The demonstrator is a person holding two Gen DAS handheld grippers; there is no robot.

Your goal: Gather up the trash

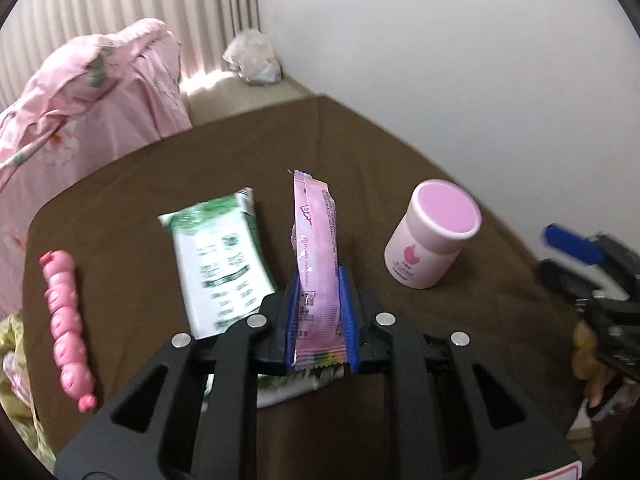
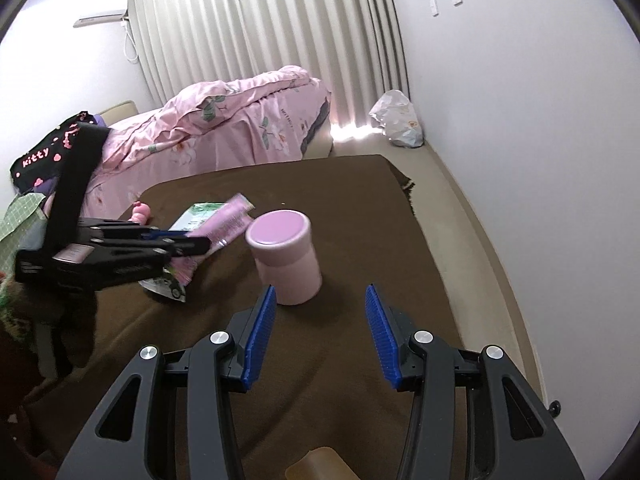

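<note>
My left gripper (image 1: 319, 276) is shut on a long pink snack wrapper (image 1: 316, 240) and holds it upright above the brown-covered surface (image 1: 360, 152). A green and white wipes pack (image 1: 222, 264) lies just left of it. A pink and white bottle (image 1: 430, 234) stands to the right. In the right wrist view my right gripper (image 2: 320, 292) is open and empty, just short of the pink bottle (image 2: 286, 256). The left gripper (image 2: 196, 245) with the wrapper (image 2: 228, 226) shows at the left there.
A pink segmented toy (image 1: 66, 324) lies at the left of the brown cover. A pink floral quilt (image 2: 224, 128) is heaped behind. A white plastic bag (image 2: 398, 118) sits on the floor by the curtain. A tan object (image 2: 316, 466) shows below my right gripper.
</note>
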